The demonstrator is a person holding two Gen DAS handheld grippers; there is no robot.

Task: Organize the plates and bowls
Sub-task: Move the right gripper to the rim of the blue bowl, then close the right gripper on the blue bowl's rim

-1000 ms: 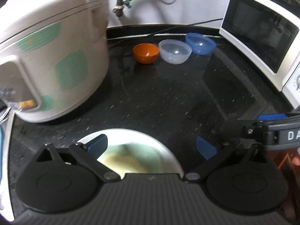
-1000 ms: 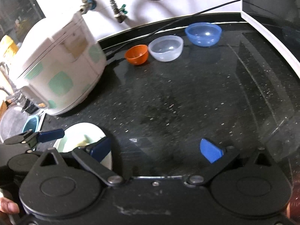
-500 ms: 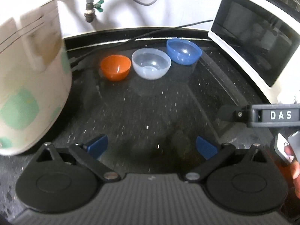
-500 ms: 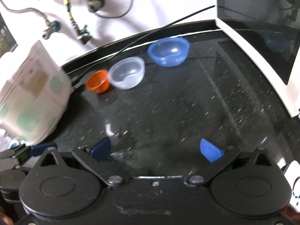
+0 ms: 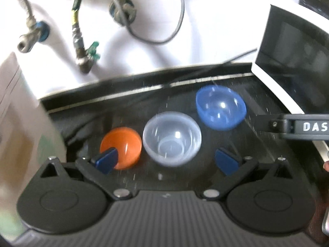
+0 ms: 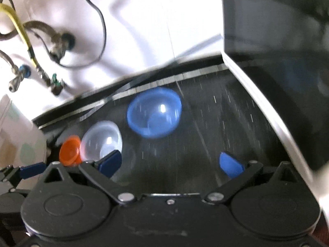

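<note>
Black speckled countertop point(image 5: 176, 177) w/ white wall point(image 5: 216, 30) at far side; hoses & valves point(image 5: 82, 47) hang on it. Microwave point(image 5: 294, 65) at right, white appliance point(image 5: 18, 119) at left. Bright glare on wall.

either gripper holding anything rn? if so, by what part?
Nothing held. Left gripper and right gripper are both open and empty; the orange bowl, clear bowl and blue bowl sit ungripped on the counter.

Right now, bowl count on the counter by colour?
orange bowl: 1
clear bowl: 1
blue bowl: 1
Total: 3
</note>
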